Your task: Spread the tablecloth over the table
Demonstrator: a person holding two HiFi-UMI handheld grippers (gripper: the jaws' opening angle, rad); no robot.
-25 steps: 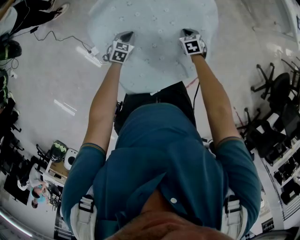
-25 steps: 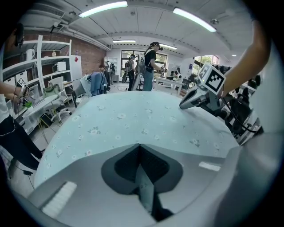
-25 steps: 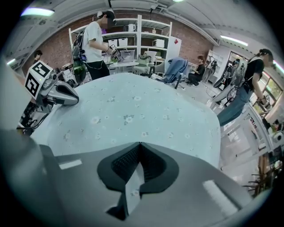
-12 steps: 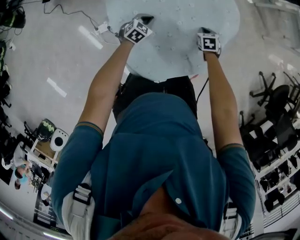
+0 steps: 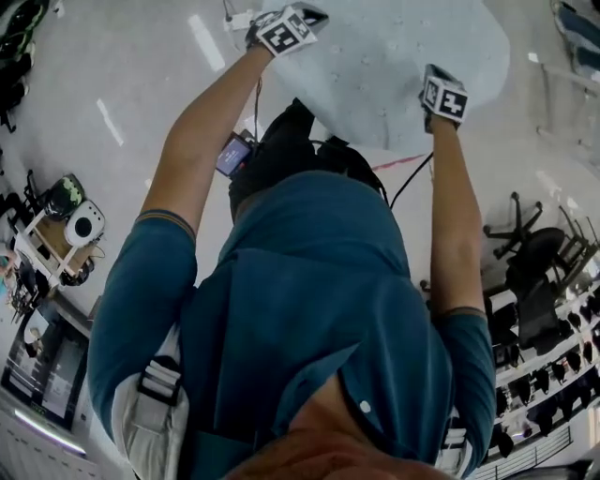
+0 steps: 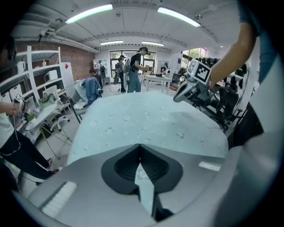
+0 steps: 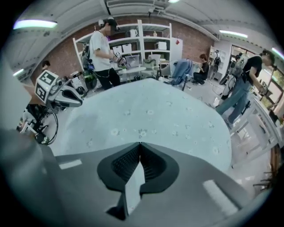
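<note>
A pale blue tablecloth [image 5: 394, 56] with small flower print lies stretched out flat ahead of me and hides whatever is under it. My left gripper [image 5: 309, 15] is shut on its near edge at the left, and a strip of cloth [image 6: 143, 177] runs between the closed jaws. My right gripper [image 5: 434, 73] is shut on the near edge at the right, with cloth [image 7: 133, 186] pinched the same way. The left gripper view shows the right gripper [image 6: 184, 92] across the cloth [image 6: 146, 119]. The right gripper view shows the left gripper [image 7: 66, 97] beside the cloth [image 7: 151, 115].
A power strip with cables [image 5: 239, 17] lies on the pale floor by the cloth's left edge. Office chairs [image 5: 534, 253] stand at the right, and shelves with gear [image 5: 66, 225] at the left. Several people [image 6: 135, 68] stand behind the cloth; white racks [image 7: 146, 42] line a brick wall.
Both grippers have moved away from my body, toward the top of the head view, a little higher, carrying the cloth's near edge with them. Both stay shut on it.
</note>
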